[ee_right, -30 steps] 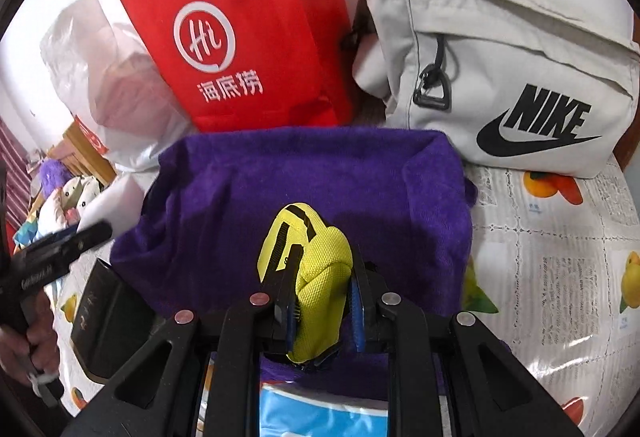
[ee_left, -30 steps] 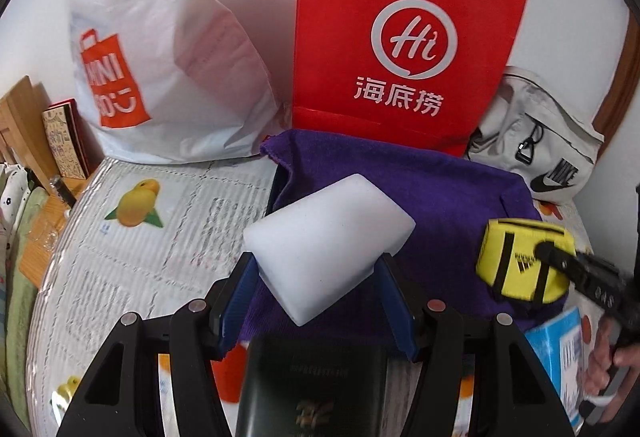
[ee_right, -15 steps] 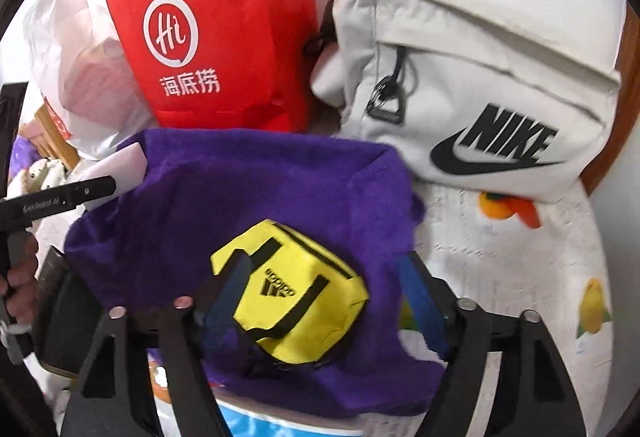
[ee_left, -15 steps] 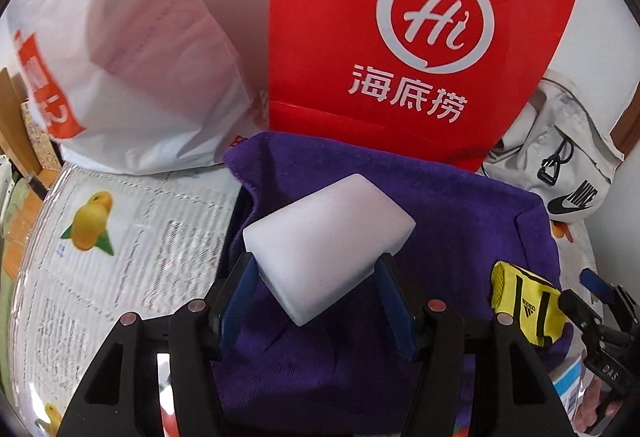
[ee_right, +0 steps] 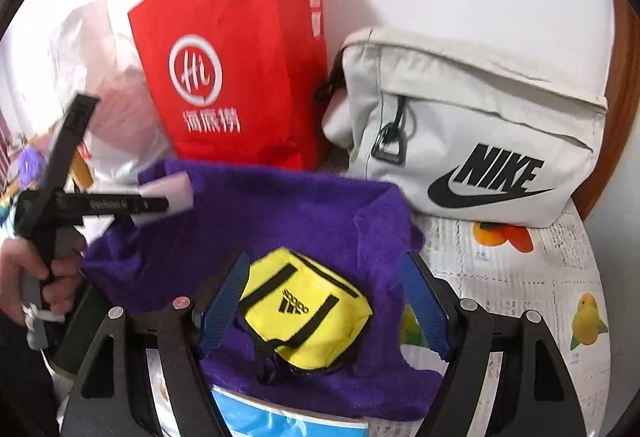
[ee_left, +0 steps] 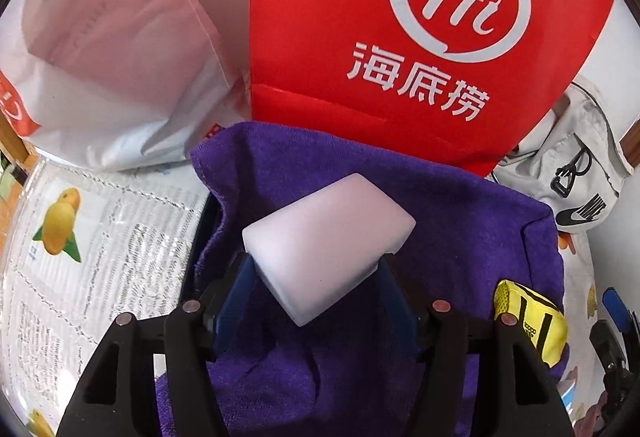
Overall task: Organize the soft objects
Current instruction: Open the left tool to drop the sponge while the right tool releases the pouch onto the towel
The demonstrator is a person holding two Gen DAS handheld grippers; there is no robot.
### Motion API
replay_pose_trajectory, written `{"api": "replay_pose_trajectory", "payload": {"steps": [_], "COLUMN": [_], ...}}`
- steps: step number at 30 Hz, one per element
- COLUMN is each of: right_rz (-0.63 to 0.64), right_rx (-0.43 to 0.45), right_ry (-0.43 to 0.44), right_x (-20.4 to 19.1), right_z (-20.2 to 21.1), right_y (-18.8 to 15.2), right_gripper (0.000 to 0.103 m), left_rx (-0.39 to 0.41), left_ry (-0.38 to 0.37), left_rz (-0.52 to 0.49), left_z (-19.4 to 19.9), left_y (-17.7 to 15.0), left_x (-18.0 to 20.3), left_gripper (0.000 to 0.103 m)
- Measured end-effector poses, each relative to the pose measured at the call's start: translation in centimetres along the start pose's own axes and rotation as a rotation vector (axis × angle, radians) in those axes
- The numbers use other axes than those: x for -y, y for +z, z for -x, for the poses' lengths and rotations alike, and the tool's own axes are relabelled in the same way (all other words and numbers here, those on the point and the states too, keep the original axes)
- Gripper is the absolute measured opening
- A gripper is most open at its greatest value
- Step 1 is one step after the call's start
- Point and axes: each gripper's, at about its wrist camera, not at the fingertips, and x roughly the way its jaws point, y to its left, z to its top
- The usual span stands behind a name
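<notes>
Over purple towel point(ee_left: 460, 221), left gripper point(ee_left: 316, 285) clamping white sponge point(ee_left: 328, 237), yellow pouch point(ee_right: 304, 305) lying released

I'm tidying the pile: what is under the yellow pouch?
The yellow pouch lies on the purple towel. A blue packet shows at the towel's near edge; what else it covers is hidden.

White plastic bag point(ee_left: 100, 49) cut off left; blue packet point(ee_right: 280, 419) half under purple towel point(ee_right: 260, 221).
</notes>
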Motion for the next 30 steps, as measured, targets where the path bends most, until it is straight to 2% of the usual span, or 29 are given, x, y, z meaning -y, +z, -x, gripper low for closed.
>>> {"api": "replay_pose_trajectory", "payload": {"steps": [2, 6, 10, 16, 23, 30], "right_rz": [-0.023, -0.024, -0.03, -0.046, -0.054, -0.043], "right_rx": [-0.019, -0.02, -0.056, -0.106, -0.142, -0.112], "right_ry": [0.022, 0.029, 0.024, 0.036, 0.068, 0.105], "right_x": [0.1, -0.2, -0.7, -2.0, -3.8, -6.3], "right_z": [0.2, 1.2, 1.9, 4.2, 6.8, 11.8], "right_y": [0.1, -0.2, -1.0, -3.1, -5.8, -9.6], "right_gripper": [0.077, 0.077, 0.077, 0.077, 0.077, 0.077], "left_rx": [-0.015, -0.003, 0.024, 0.112, 0.115, 0.114], "left_ry": [0.007, 0.02, 0.036, 0.034, 0.045, 0.013], "left_rz": [0.001, -0.006, -0.024, -0.036, -0.008, 0.022], "left_z": [-0.1, 0.5, 2.0, 6.5, 11.1, 14.3], "left_y": [0.1, -0.2, -0.7, -2.7, -5.9, -10.6], "left_x": [0.0, 0.3, 0.4, -0.1, -2.5, -4.9], "left_gripper": [0.075, 0.079, 0.079, 0.079, 0.079, 0.079]}}
